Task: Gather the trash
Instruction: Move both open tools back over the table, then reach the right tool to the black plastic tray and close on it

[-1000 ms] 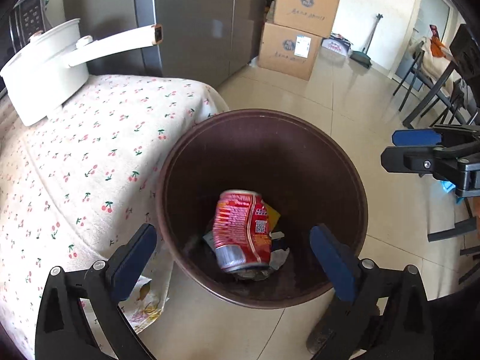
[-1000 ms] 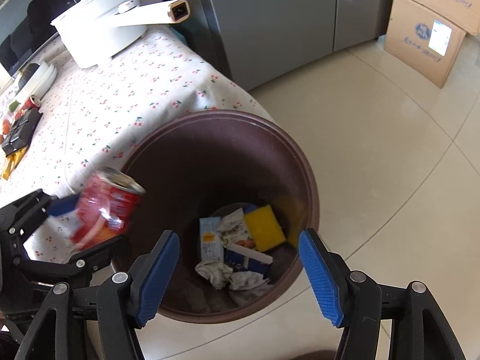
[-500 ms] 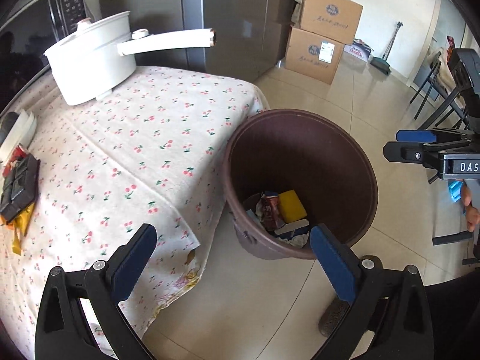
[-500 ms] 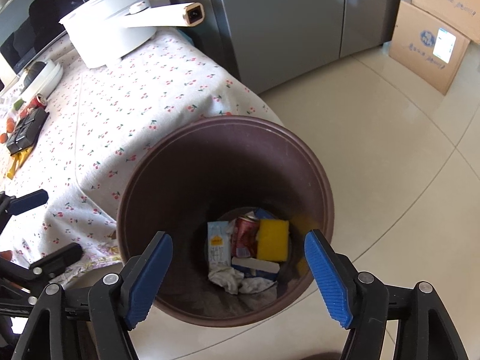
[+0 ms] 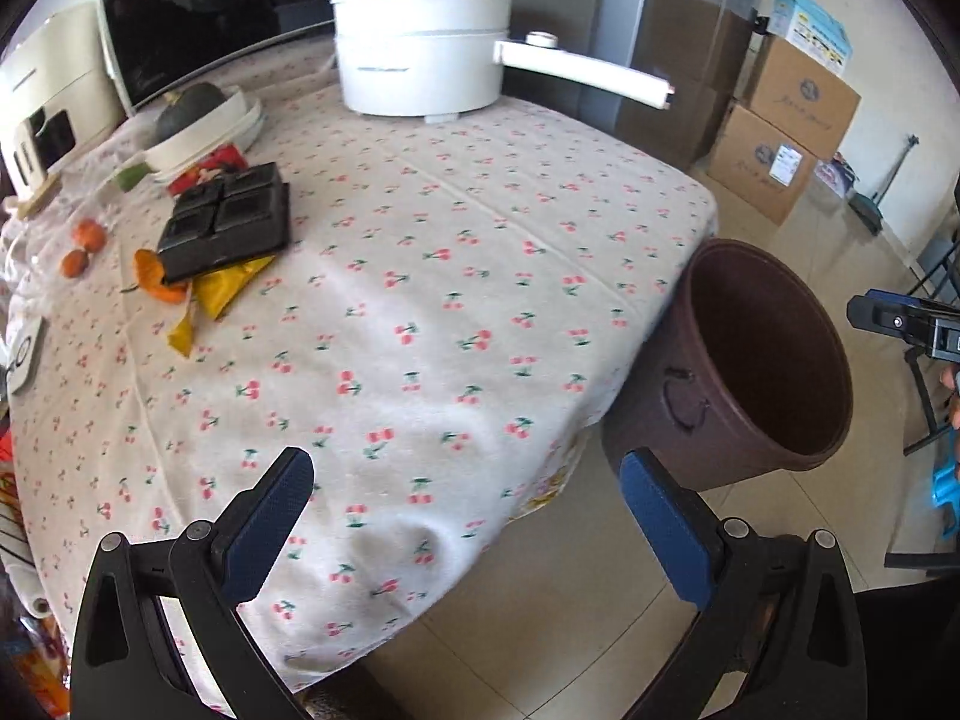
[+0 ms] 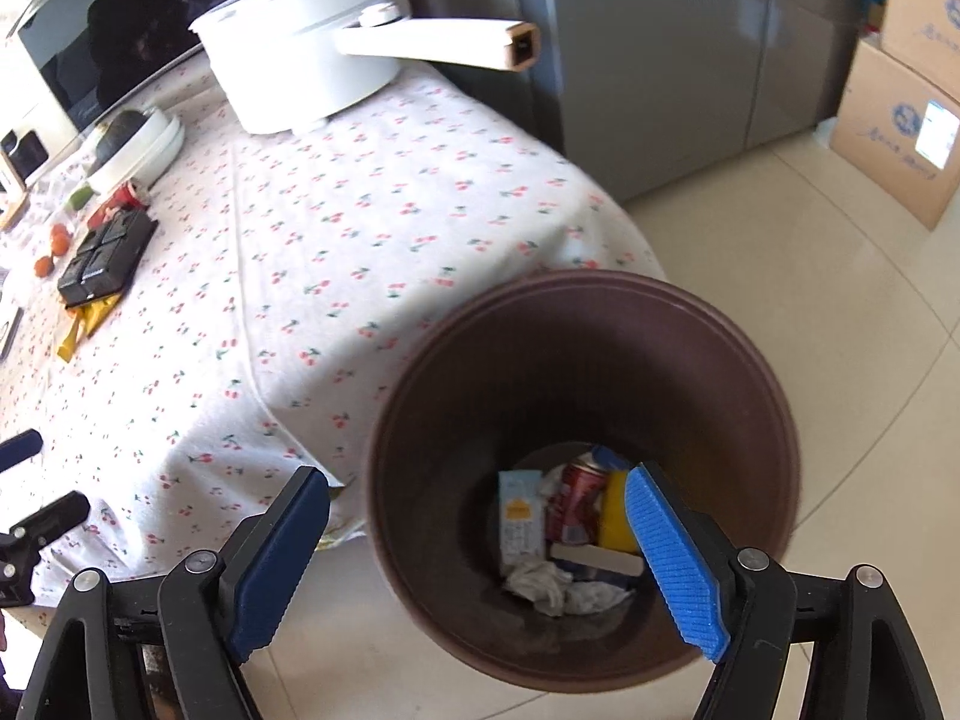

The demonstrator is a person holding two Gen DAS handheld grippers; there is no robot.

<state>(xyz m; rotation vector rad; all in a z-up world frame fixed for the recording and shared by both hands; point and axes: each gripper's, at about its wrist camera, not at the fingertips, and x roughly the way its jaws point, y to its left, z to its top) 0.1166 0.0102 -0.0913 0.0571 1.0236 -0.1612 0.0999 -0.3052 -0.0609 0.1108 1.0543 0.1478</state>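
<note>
A brown trash bin (image 6: 690, 324) stands on the floor at the table's corner; it also shows in the left wrist view (image 5: 804, 324). Inside lie a red can (image 6: 579, 498), a yellow sponge (image 6: 612, 516), a small carton (image 6: 519, 516) and crumpled tissue (image 6: 540, 585). On the table's far left are a black tray (image 5: 231, 222), yellow wrappers (image 5: 225, 288) and orange peel (image 5: 150, 279). My left gripper (image 5: 474, 522) is open and empty over the table's near corner. My right gripper (image 6: 480, 546) is open and empty above the bin's near rim.
A white electric pot (image 5: 420, 54) with a long handle stands at the table's back. A microwave (image 5: 210, 18), a white bowl (image 5: 198, 135) and small oranges (image 5: 81, 249) are at the left. A fridge (image 6: 660, 48) and cardboard boxes (image 5: 780, 132) stand behind.
The red can dropped from my left gripper into the bin. My left gripper then swung left from above the bin to over the table. My right gripper drew back slightly.
</note>
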